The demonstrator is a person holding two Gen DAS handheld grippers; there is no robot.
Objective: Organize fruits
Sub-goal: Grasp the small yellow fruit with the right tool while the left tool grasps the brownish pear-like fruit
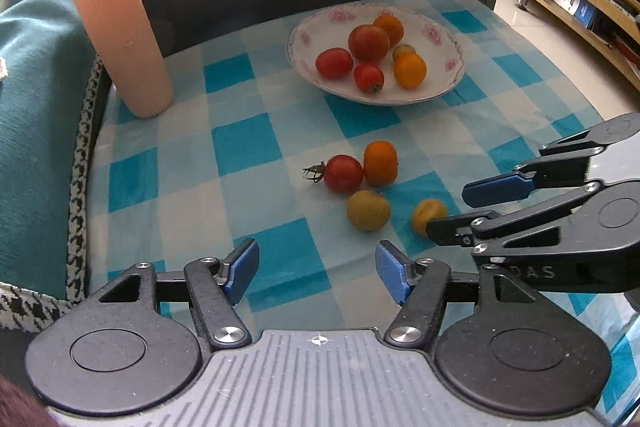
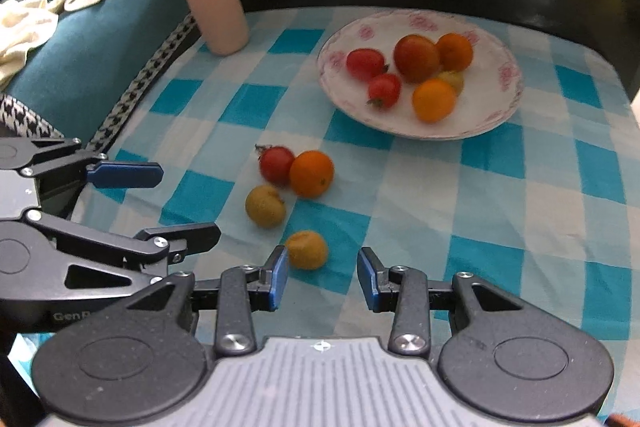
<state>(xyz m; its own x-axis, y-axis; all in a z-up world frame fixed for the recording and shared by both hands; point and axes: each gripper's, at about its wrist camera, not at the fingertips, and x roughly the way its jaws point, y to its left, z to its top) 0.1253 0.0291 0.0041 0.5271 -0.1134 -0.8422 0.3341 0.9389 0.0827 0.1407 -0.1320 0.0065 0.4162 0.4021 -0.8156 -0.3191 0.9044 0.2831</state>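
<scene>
In the left wrist view the left gripper (image 1: 318, 273) fills the bottom of the frame, its blue pads well apart with only checked tablecloth (image 1: 248, 143) between them, holding nothing; the right gripper (image 1: 452, 211) enters from the right edge, jaws parted and empty, its lower finger tip just beside a small yellow-orange fruit (image 1: 425, 215). In the right wrist view that same fruit (image 2: 307, 249) lies just above the gap between the right gripper's (image 2: 322, 277) pads, nearer the left pad; whether it touches I cannot tell. Beyond, at mid-frame, a yellow-green fruit (image 1: 368, 210), a red tomato (image 1: 343, 173) with a stalk and an orange fruit (image 1: 380, 163) cluster on the cloth, the red and orange touching; farther, in the upper centre, a flowered white plate (image 1: 448, 39) carries six fruits; at upper left stands a ribbed pink cylinder (image 1: 118, 27).
</scene>
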